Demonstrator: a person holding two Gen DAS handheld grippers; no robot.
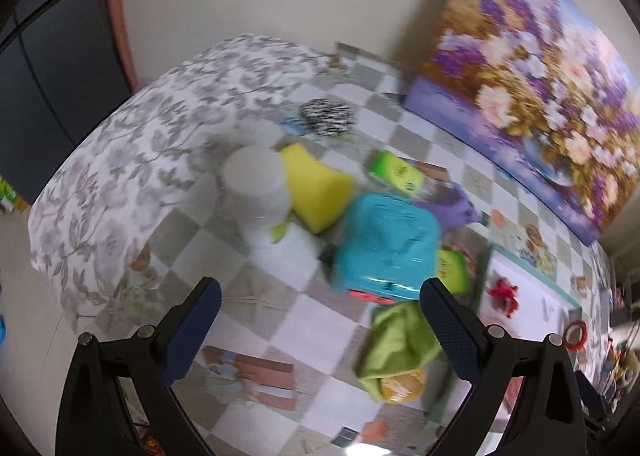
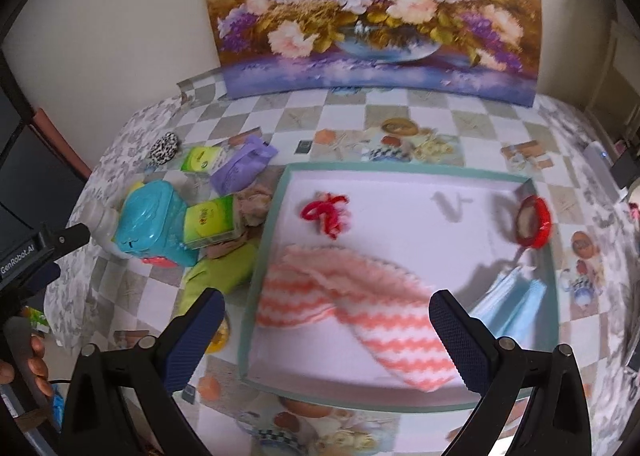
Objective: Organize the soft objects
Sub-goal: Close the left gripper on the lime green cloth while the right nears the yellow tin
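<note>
Your table [image 2: 432,111] wears a checkered cloth, with a big flower painting [image 2: 372,11] propped against the wall at twelve o'clock. At the centre of your right wrist view lies the white tray [image 2: 400,215] with a pale green rim. Inside it, a pink-and-white zigzag cloth [image 2: 360,304] sprawls from six toward seven o'clock, a light blue face mask [image 2: 508,304] leans in the four o'clock corner, a red tape roll [image 2: 534,221] stands at three, and a red scrunchie [image 2: 326,211] sits near ten.

Outside the tray at nine o'clock you have a clutter: a teal plastic box [image 2: 150,223], a green cloth [image 2: 218,272] just below it, a purple pouch [image 2: 244,165], two green packets touching the pile, and a black-and-white spotted puff [image 2: 164,147] farthest out. The left wrist view adds a yellow sponge [image 1: 316,187] and a white jar [image 1: 260,183] beside the teal box.

Your right gripper [image 2: 326,330] hangs over the tray's near half with both fingers spread wide, holding nothing. Your left gripper [image 1: 320,326] is likewise spread and empty, above bare cloth, the green cloth by its right finger.
</note>
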